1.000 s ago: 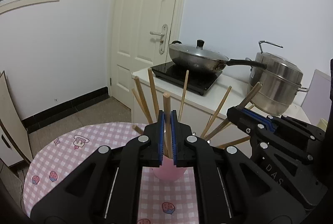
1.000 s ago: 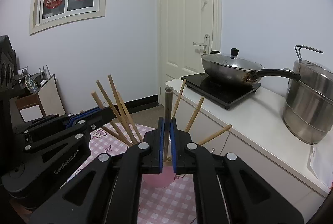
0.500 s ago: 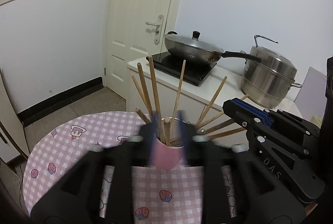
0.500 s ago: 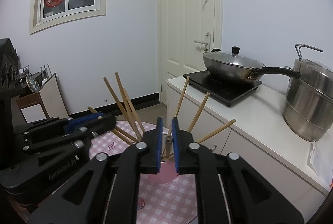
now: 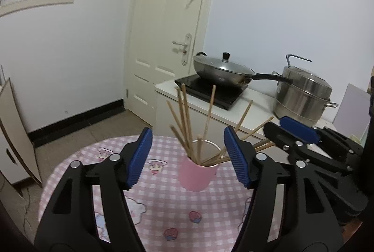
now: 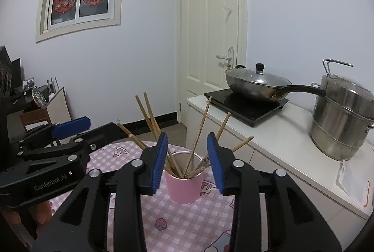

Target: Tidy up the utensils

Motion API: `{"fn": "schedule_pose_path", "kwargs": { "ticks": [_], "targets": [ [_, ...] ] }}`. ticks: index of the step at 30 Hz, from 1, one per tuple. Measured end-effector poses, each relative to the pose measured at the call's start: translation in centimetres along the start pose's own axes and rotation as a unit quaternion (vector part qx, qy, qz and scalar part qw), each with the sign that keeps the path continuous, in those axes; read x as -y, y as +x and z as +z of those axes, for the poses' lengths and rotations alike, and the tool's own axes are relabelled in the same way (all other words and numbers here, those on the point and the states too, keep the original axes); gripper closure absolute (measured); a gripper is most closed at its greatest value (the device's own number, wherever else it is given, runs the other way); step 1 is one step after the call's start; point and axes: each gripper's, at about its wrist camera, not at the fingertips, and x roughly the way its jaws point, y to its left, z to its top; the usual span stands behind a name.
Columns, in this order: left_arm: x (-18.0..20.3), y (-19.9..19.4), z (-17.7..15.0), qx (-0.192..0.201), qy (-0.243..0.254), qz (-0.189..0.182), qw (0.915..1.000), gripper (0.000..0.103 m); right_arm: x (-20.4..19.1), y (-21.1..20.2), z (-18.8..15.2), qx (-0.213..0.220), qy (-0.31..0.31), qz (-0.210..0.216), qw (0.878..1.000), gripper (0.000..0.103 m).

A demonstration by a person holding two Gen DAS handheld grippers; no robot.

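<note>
A pink cup [image 5: 196, 176] stands upright on the pink checked tablecloth [image 5: 161, 210] and holds several wooden chopsticks [image 5: 184, 118] that fan outward. My left gripper [image 5: 188, 156] is open and empty, its blue pads on either side of the cup, a little nearer the camera. My right gripper [image 6: 187, 159] is open and empty too, its pads framing the same cup [image 6: 184, 188] and chopsticks [image 6: 152, 117]. Each gripper shows in the other's view: the right one [image 5: 301, 135] at the right, the left one [image 6: 58, 142] at the left.
A white counter [image 6: 275, 142] behind the table carries an induction hob with a lidded wok [image 6: 257, 83] and a steel steamer pot [image 6: 341, 121]. A closed door [image 6: 210, 41] is behind. A board leans at the far left [image 5: 14, 135].
Both grippers were shut on a chopstick each above the cup. Both have opened and the chopsticks have dropped into the cup. Both grippers have pulled back a little.
</note>
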Motion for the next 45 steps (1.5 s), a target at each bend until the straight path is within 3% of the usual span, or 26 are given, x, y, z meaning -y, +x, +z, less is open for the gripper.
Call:
{"fn": "schedule_pose_path", "kwargs": {
  "ticks": [7, 14, 24, 32, 45],
  "targets": [
    [-0.5, -3.2, -0.4, 0.024, 0.028, 0.033, 0.9988, 0.03, -1.1, -2.9, -0.5, 0.019, 0.009, -0.002, 1.0, 0.058],
    [-0.7, -7.2, -1.4, 0.058, 0.057, 0.051, 0.9954, 0.022, -2.7, -5.9, -1.6, 0.046, 0.009, -0.015, 0.999, 0.039],
    [-2.7, -11.7, -2.5, 0.09, 0.048, 0.059, 0.9931, 0.014, -5.3, -9.3, -3.6, 0.074, 0.024, -0.04, 0.996, 0.019],
    [-2.6, -13.6, -3.6, 0.109, 0.062, 0.064, 0.9901, 0.011, -6.6, -10.8, -4.8, 0.088, 0.038, -0.062, 0.993, 0.011],
    [-2.8, -16.1, -4.5, 0.131, 0.069, 0.059, 0.9871, 0.007, -7.8, -12.2, -5.5, 0.097, 0.038, -0.049, 0.993, 0.008]
  ]
}}
